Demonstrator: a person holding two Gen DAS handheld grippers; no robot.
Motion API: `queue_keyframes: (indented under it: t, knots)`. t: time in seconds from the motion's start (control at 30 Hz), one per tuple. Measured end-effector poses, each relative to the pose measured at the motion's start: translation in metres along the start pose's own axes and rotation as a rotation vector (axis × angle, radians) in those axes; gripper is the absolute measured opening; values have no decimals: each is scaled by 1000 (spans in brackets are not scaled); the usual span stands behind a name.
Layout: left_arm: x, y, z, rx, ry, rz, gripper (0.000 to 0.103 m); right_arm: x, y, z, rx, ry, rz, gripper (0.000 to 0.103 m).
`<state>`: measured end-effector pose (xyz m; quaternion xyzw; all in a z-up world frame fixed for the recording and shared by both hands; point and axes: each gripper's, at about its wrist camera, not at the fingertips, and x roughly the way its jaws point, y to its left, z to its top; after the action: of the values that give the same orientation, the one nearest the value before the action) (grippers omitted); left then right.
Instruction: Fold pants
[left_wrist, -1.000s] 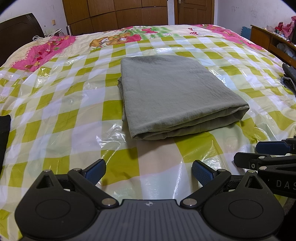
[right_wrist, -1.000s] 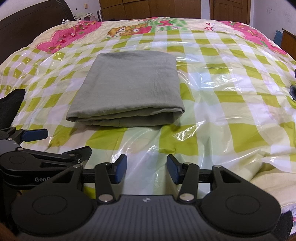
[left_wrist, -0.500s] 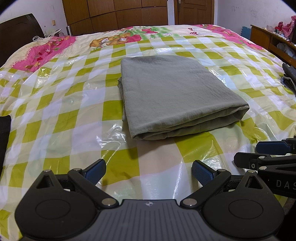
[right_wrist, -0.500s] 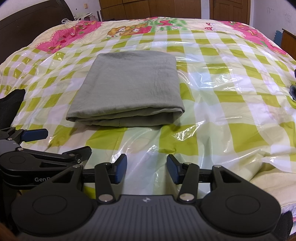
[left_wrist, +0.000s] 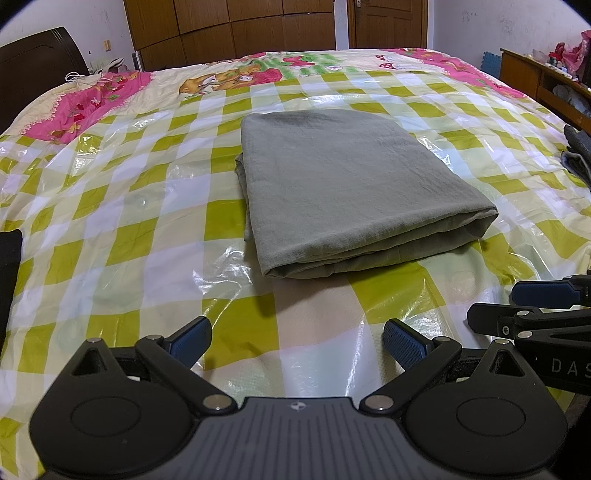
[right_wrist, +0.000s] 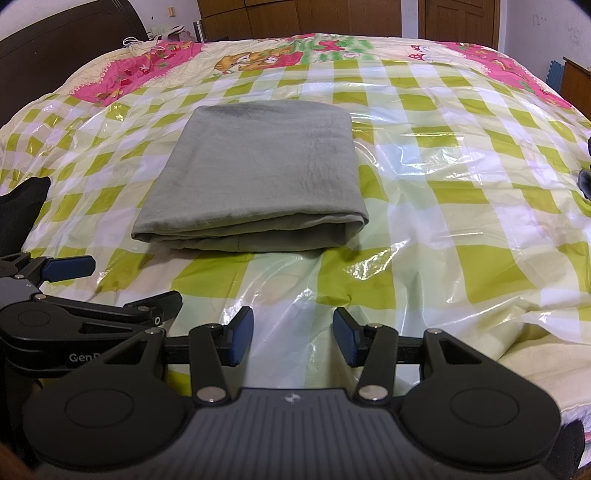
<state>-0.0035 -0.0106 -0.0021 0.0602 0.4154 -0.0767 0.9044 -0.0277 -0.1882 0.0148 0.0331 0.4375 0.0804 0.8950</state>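
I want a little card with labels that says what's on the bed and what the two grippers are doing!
pants: grey-green pants, folded into a flat rectangle, lying in the middle of the bed
bed cover: shiny green-and-white checked sheet, wrinkled in places
left gripper: left gripper open, nothing between its blue pads, short of the pants
right gripper: right gripper open, holding nothing, also short of the pants
touching pants: neither gripper
fold: looks finished
background: wooden wardrobe behind the bed
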Motion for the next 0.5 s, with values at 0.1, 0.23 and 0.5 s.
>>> queue_keyframes:
  t: [0.1,0.23,0.5]
  knots:
    - [0,0,0,0,-1,0,103,0,0,0,-1,0,0,49]
    - [0,0,0,0,1,-1,103,0,-1,0,-1,0,0,49]
    - [3,0,0,-7,18,-2,103,0,-1,0,-1,1,-1,49]
